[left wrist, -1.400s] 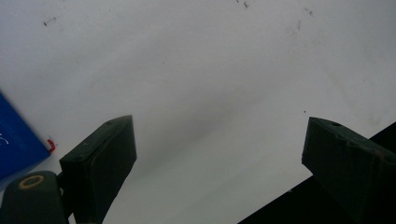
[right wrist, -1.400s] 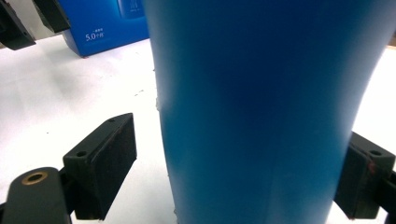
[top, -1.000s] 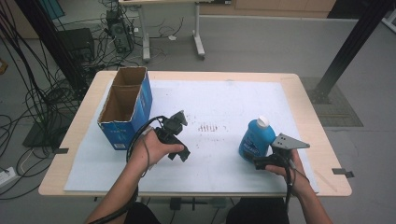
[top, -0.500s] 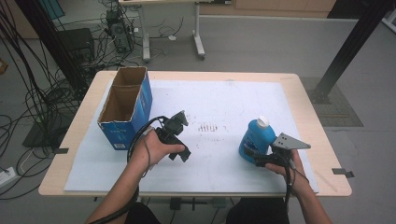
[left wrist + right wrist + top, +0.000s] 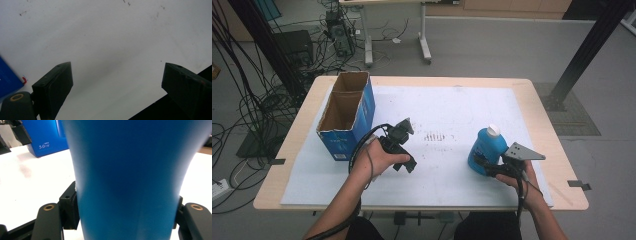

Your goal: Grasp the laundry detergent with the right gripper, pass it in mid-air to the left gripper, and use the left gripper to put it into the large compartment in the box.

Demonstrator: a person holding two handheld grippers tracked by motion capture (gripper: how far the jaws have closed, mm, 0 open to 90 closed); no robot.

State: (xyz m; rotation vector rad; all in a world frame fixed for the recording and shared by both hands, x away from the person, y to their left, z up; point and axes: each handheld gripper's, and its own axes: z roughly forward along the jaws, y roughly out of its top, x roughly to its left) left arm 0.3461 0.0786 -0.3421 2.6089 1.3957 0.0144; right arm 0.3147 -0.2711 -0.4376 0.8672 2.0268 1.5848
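Note:
A blue bottle (image 5: 486, 147) with a white cap stands upright on the white sheet at the right. My right gripper (image 5: 484, 167) is at its base. Its jaws have just been closing with the bottle between them. In the right gripper view both jaws press the sides of the blue bottle (image 5: 125, 182). My left gripper (image 5: 404, 127) is held over the middle left of the sheet, just right of the box. Its jaws (image 5: 117, 67) stand wide open over bare white sheet with nothing between them.
An open cardboard box with blue sides (image 5: 344, 115) stands at the table's left, its corner close to the left gripper (image 5: 7, 77). The white sheet (image 5: 447, 105) covers most of the wooden table. Cables and a black post lie beyond the table's edges.
The right gripper's jaws have drawn in against the bottle's base. Both hands and the bottle have stayed in place.

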